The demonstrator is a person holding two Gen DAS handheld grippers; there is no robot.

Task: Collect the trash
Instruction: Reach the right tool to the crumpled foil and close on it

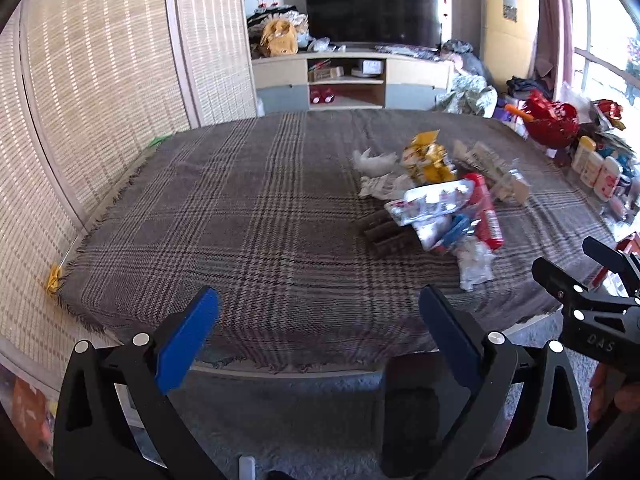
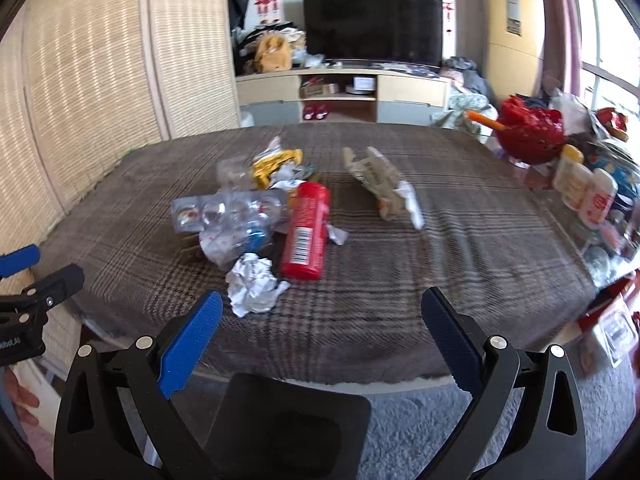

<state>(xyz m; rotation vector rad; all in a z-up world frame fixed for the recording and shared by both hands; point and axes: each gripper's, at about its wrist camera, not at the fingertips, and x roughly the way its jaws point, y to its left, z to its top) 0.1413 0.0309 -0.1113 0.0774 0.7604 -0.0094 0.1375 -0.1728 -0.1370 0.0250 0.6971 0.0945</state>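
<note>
Two grippers — left gripper [image 1: 320,316], right gripper [image 2: 322,316] — released; one crumpled paper [image 2: 254,282], one red can [image 2: 306,230].

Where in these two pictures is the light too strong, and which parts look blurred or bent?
Left wrist view: the window at right is washed out; the wrappers look smeared; the woven screen bows. Right wrist view: the window glares too; the red can is soft; the table edge curves.

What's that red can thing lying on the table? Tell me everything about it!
The red cylindrical canister lies on its side on the plaid tablecloth, its bottom end toward the camera. A white barcode label shows on its side. It looks smooth, like plastic or card. Crumpled white paper sits by its near end.
</note>
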